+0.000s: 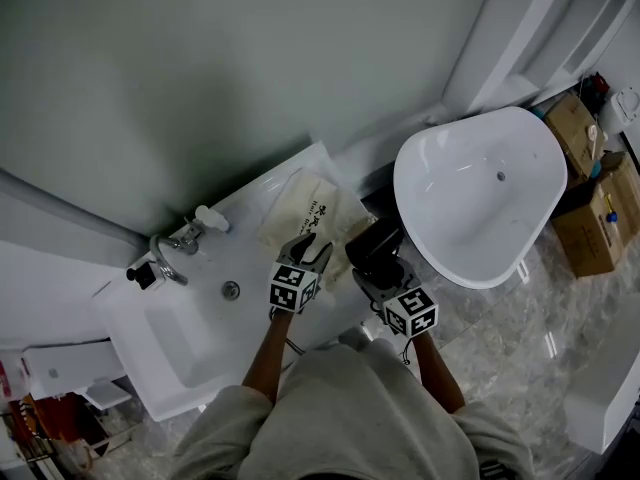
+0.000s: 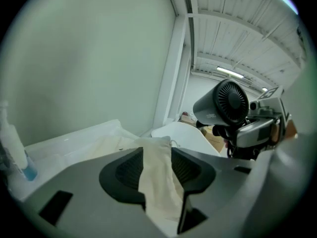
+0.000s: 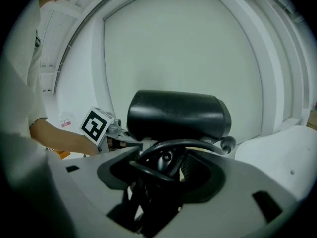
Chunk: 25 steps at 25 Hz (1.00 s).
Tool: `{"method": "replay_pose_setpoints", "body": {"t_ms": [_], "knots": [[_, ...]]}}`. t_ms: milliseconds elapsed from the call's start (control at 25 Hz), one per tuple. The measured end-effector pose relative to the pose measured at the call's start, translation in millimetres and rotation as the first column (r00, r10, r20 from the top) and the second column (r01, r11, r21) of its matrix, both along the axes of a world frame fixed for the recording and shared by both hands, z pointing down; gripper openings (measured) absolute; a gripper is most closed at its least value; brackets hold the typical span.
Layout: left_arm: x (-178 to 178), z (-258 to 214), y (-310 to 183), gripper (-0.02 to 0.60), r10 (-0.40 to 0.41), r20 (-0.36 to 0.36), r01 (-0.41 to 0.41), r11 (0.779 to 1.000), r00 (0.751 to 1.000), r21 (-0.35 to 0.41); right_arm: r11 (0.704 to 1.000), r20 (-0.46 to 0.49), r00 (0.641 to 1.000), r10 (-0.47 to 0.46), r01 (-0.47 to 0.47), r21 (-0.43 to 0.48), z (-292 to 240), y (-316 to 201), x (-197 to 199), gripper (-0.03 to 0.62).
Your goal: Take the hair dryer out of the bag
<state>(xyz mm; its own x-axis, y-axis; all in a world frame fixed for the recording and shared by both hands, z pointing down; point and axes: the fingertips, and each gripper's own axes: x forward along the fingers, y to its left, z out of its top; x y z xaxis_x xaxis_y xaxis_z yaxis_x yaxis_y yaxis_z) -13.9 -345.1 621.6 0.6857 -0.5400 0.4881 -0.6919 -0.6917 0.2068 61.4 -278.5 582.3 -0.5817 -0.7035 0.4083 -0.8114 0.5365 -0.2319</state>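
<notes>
Hair dryer point(image 1: 375, 243) out of bag point(image 1: 305, 213), held up just right of sink point(image 1: 170, 338). Clamped in right gripper point(image 1: 382, 268) at handle and looped cord point(image 3: 182, 142), probably to carry it clear. Left gripper point(image 1: 312, 251) with jaws apart, bag cloth slack between them, likely no more need to steady bag. Black, short round barrel, round grille at back.

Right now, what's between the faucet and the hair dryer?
The cream bag, with the left gripper at its near edge. Head view shows it.
</notes>
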Motion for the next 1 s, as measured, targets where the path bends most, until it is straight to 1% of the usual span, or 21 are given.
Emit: {"method": "replay_pose_setpoints", "body": {"t_ms": [160,320,440,520,680,840,1000], "knots": [[-22.8,-19.9,0.2,0.16,-0.061,-0.025,0.062,0.997,0.998,0.044,1.0,-0.005,1.0,0.004,-0.004,0.03,-9.0,-8.5,0.6,0.259],[-48.8,-44.3,0.0,0.097,-0.149,-0.069,0.155,0.984,0.986,0.092,0.997,-0.011,1.0,-0.002,0.003,0.075,-22.8,-19.3,-2.3,0.259],[-67.4,-57.2,1.0,0.058,-0.206,-0.082,0.215,0.969,0.975,0.126,0.993,-0.023,1.0,-0.016,0.019,0.113,-34.7,-28.6,-7.5,0.259],[-79.7,-63.5,2.8,0.044,-0.238,-0.085,0.249,0.958,0.967,0.142,0.99,-0.029,0.999,-0.028,0.032,0.134,-42.3,-34.1,-12.2,0.259],[-104.6,-77.3,6.7,0.028,-0.302,-0.096,0.315,0.934,0.948,0.169,0.983,-0.03,0.998,-0.058,0.062,0.173,-55.6,-44.4,-24.4,0.259],[-129.0,-91.9,9.7,0.02,-0.365,-0.102,0.379,0.905,0.925,0.192,0.975,-0.024,0.996,-0.091,0.094,0.201,-66.9,-51.8,-40.0,0.259],[-145.9,-103.3,18.8,0.018,-0.414,-0.096,0.425,0.879,0.905,0.215,0.966,-0.017,0.992,-0.128,0.129,0.224,-77.4,-51.7,-53.8,0.259]]}}
